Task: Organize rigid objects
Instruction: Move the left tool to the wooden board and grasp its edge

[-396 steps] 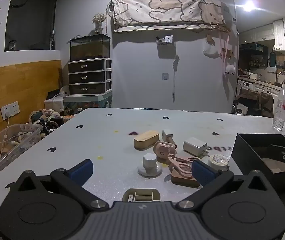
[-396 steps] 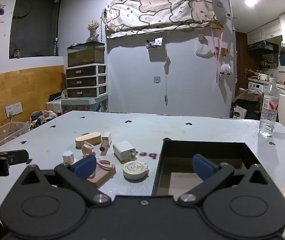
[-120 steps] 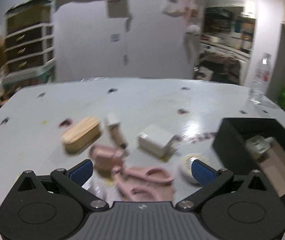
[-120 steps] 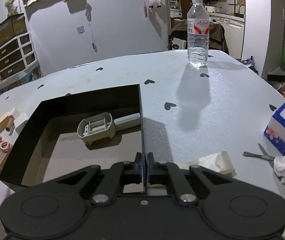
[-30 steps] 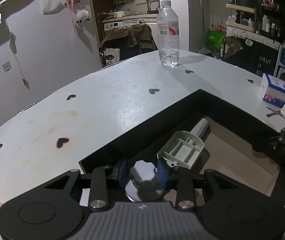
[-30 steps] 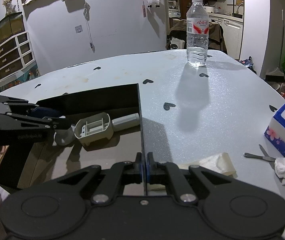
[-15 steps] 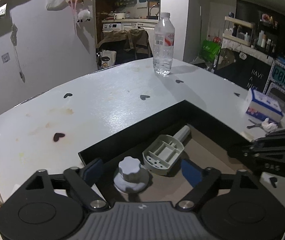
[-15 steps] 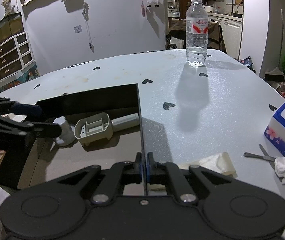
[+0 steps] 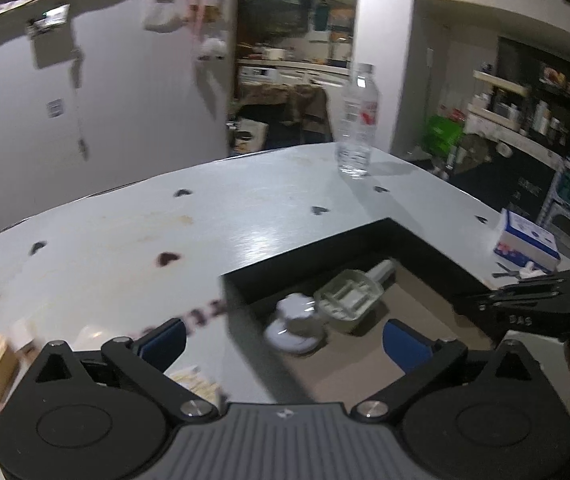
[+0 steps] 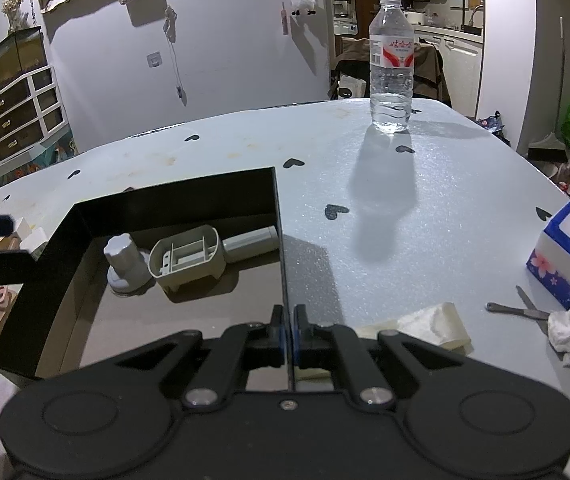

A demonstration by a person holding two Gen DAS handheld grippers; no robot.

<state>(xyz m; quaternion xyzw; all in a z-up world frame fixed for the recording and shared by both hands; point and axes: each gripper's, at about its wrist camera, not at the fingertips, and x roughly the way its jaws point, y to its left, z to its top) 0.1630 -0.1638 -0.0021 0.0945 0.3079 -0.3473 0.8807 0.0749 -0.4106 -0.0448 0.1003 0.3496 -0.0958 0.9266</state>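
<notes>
The right gripper (image 10: 288,330) was clamped on the near wall of the black box (image 10: 165,196). The left gripper (image 9: 285,336), jaws opening with nothing between them, had released the grey knob (image 10: 125,264): one item stowed. It stood upright at ten o'clock, touching the grey scoop (image 10: 189,256), whose handle pointed toward three o'clock.

The room is dim, with a cool bluish cast. In the left wrist view motion blur smears everything: the water bottle (image 9: 356,120), the heart marks on the table (image 9: 125,240) and the knob (image 9: 295,322) in the black box (image 9: 325,248) lose their edges. The right wrist view is sharp. There the bottle throws a long soft shadow toward 6 o'clock, so light falls from beyond it. Both pictures bend straight lines and go black at the corners.
</notes>
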